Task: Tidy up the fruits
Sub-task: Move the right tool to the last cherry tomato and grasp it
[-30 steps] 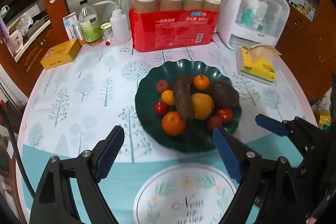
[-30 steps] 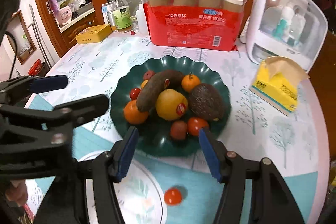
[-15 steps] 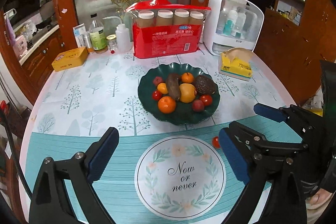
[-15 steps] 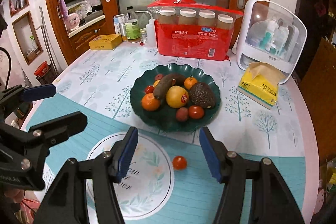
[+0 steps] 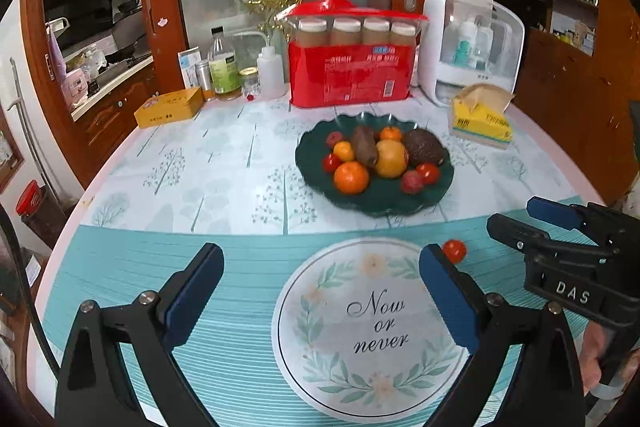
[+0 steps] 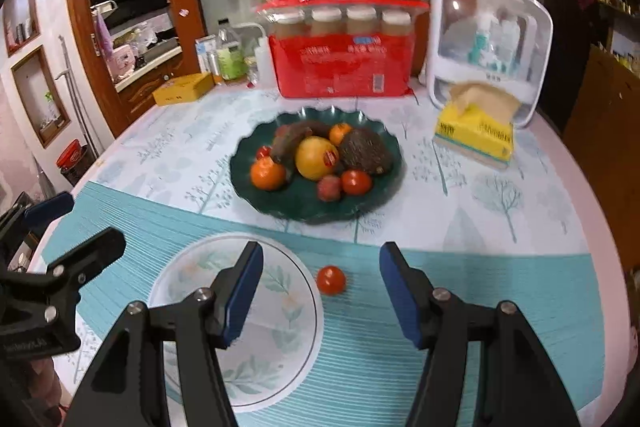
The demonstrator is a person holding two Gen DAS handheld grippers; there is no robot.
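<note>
A small, round, shiny red tomato [image 6: 331,279] lies alone near the green fruit plate [image 6: 288,203]. Both the left hand-held gripper [image 5: 320,291] and the right hand-held gripper [image 6: 320,291] stand wide apart, holding nothing.

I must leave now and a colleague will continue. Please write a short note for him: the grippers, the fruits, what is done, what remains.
Left hand-held gripper: open, empty, above the mat.
Right hand-held gripper: open, empty, the loose tomato between its fingers, apart from both.
Plate: holds the other fruits.
Done: all fruits but one are on the plate.
Left: probably grasp the tomato beside the round print and put it on the plate.
</note>
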